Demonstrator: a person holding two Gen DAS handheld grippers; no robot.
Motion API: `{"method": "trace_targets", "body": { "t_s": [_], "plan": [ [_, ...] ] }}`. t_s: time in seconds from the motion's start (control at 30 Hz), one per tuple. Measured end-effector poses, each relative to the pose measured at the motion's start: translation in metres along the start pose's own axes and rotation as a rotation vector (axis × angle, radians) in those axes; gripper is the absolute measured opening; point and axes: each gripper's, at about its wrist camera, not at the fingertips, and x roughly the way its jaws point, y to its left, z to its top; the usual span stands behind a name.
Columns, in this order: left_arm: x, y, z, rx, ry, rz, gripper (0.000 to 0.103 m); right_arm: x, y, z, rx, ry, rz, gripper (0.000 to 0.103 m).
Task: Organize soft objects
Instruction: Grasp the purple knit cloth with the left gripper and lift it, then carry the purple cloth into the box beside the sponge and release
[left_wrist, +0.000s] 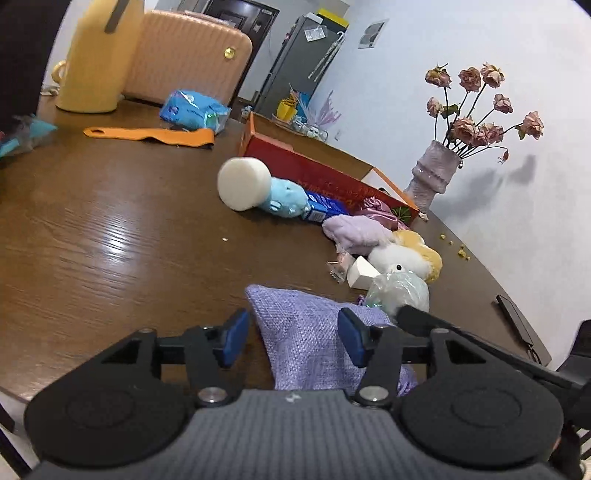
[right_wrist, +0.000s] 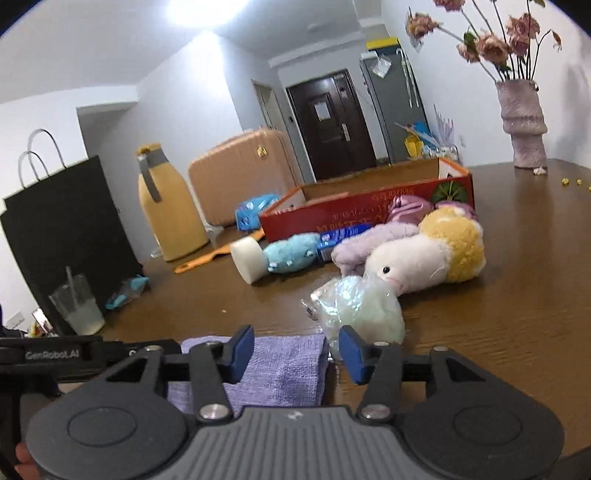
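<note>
A lilac woven cloth (left_wrist: 306, 332) (right_wrist: 284, 365) lies flat on the brown table near its front edge. My left gripper (left_wrist: 293, 339) is open over it, its blue pads standing apart on either side of the fabric. My right gripper (right_wrist: 295, 352) is also open, above the cloth's right edge. Just beyond lies a pale green soft ball in plastic wrap (right_wrist: 362, 306) (left_wrist: 399, 291). Behind it are a white and yellow plush (right_wrist: 417, 258) (left_wrist: 402, 258), a lilac fluffy piece (right_wrist: 369, 247), a blue plush (right_wrist: 291, 253) (left_wrist: 288, 197) and a white sponge (right_wrist: 249, 258) (left_wrist: 242, 182). An open red cardboard box (right_wrist: 351, 214) (left_wrist: 314, 166) stands behind them.
A vase of dried roses (right_wrist: 522, 122) (left_wrist: 434, 173) stands at the far right. A yellow jug (right_wrist: 166, 206), a peach suitcase (right_wrist: 240, 181), a black paper bag (right_wrist: 62, 229) and a plastic cup (right_wrist: 79, 306) stand on the left. A dark phone (left_wrist: 515, 319) lies by the right edge.
</note>
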Motion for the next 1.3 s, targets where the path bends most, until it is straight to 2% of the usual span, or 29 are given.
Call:
{"method": "trace_targets", "body": {
  "t_s": [0.13, 0.2, 0.23, 0.27, 0.37, 0.43, 0.57, 0.73, 0.83, 0.9, 1.03, 1.13, 1.27, 1.3],
  "plan": [
    [0.007, 0.002, -0.002, -0.010, 0.027, -0.037, 0.036, 0.026, 0.011, -0.008, -0.052, 0.048, -0.030, 0.049],
    [0.006, 0.002, -0.002, -0.004, 0.029, -0.056, 0.030, 0.034, 0.018, -0.015, -0.095, 0.063, -0.061, 0.047],
    [0.006, 0.001, -0.002, 0.001, 0.029, -0.059, 0.029, 0.034, 0.021, -0.019, -0.122, 0.048, -0.071, 0.042],
    [0.006, 0.001, -0.003, 0.006, 0.030, -0.058, 0.028, 0.035, 0.024, -0.021, -0.149, 0.047, -0.083, 0.034],
    [0.004, -0.001, -0.005, 0.029, 0.026, -0.060, 0.025, 0.036, 0.032, -0.025, -0.238, 0.048, -0.111, 0.024],
    [0.002, -0.004, -0.007, 0.047, 0.021, -0.061, 0.023, 0.034, 0.037, -0.029, -0.285, 0.039, -0.117, 0.022],
    [0.001, -0.006, -0.007, 0.058, 0.021, -0.065, 0.020, 0.030, 0.050, -0.036, -0.370, 0.025, -0.138, 0.009],
    [-0.002, -0.009, -0.001, 0.083, 0.010, -0.074, 0.017, 0.027, 0.056, -0.035, -0.397, 0.016, -0.136, 0.004],
    [-0.003, -0.017, 0.017, 0.114, -0.022, -0.105, 0.017, 0.014, 0.052, -0.013, -0.342, -0.038, -0.104, 0.004],
    [0.004, -0.024, 0.041, 0.141, -0.043, -0.135, 0.016, 0.009, 0.048, 0.009, -0.321, -0.078, -0.085, 0.004],
    [0.035, -0.041, 0.102, 0.209, -0.079, -0.171, 0.016, 0.021, 0.024, 0.077, -0.282, -0.135, -0.050, 0.004],
    [0.079, -0.054, 0.161, 0.232, -0.070, -0.189, 0.016, 0.051, 0.005, 0.132, -0.278, -0.145, -0.046, 0.004],
    [0.160, -0.072, 0.232, 0.259, -0.008, -0.156, 0.016, 0.119, -0.030, 0.202, -0.245, -0.100, -0.072, 0.004],
    [0.187, -0.076, 0.248, 0.256, 0.031, -0.147, 0.016, 0.136, -0.039, 0.215, -0.240, -0.089, -0.090, 0.005]
  ]
}}
